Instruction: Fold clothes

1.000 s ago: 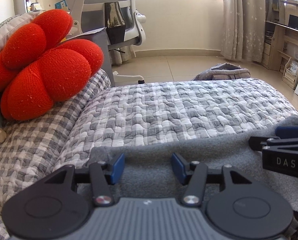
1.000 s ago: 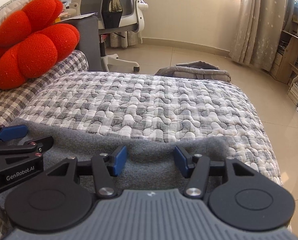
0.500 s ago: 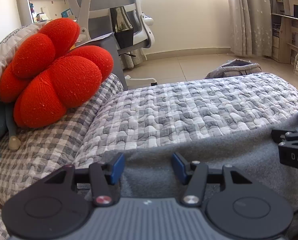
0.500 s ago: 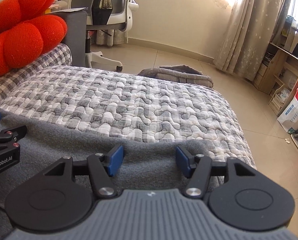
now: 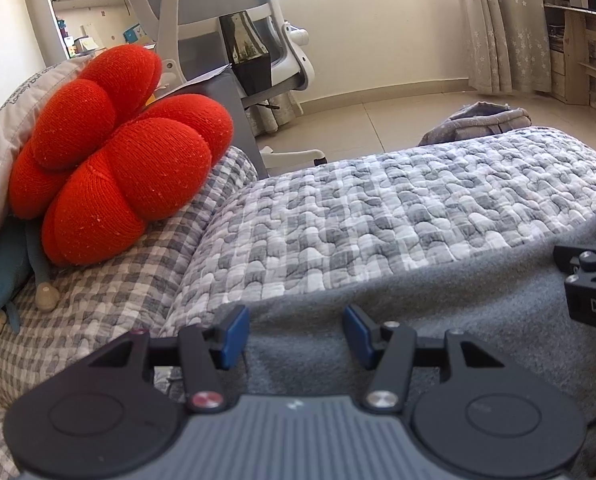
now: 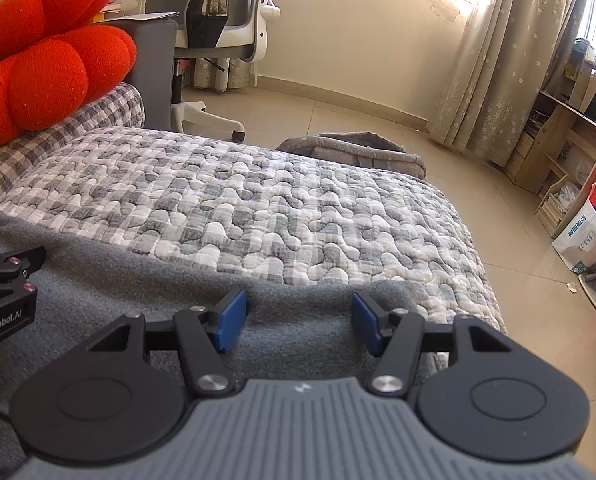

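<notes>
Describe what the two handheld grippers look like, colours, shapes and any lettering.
Both look alike: the left gripper and right gripper each have a ribbed grey body, two round black discs, black linkage arms with silver screw heads and blue fingertips. White lettering reads "GenRobot.AI" on the left one's side and "DAS" on the right one's.

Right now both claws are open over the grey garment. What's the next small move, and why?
Probably lower both claws onto the far edge of the grey fleece garment and close. The left claw and the right claw both stand open just above that edge, side by side, with nothing pinched. The garment lies flat on the quilted bed cover, so gripping that hem looks like the start of a fold.
</notes>
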Tool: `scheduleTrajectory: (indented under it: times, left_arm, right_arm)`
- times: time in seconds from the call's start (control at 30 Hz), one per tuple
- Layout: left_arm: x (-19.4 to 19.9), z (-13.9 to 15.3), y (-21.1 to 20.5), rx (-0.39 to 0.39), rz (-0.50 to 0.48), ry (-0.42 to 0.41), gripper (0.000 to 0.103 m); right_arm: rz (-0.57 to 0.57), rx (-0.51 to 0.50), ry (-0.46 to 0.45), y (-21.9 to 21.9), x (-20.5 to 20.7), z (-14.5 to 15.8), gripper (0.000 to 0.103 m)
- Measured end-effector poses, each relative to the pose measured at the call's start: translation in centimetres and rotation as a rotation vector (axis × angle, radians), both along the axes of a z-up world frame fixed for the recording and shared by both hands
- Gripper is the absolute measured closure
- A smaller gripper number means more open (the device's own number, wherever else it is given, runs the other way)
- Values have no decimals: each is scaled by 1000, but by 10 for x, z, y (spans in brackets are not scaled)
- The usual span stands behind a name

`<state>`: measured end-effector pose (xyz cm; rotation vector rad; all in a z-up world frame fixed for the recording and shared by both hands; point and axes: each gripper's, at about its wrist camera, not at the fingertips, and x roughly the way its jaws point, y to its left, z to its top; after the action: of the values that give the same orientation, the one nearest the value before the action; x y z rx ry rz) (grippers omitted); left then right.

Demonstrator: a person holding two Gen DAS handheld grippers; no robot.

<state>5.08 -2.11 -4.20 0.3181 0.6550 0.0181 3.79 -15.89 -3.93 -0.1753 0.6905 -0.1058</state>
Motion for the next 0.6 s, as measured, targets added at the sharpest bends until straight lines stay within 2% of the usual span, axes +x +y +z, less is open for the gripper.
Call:
scheduleTrajectory:
  times: [0.13, 0.6]
  left_arm:
    - [0, -1, -4, 51, 8, -4, 48]
    - [0, 0, 0, 48, 14, 1, 46]
  right_arm:
    - [2, -7, 0, 1, 0, 0, 42]
    - [5, -17, -4, 1, 1, -1, 42]
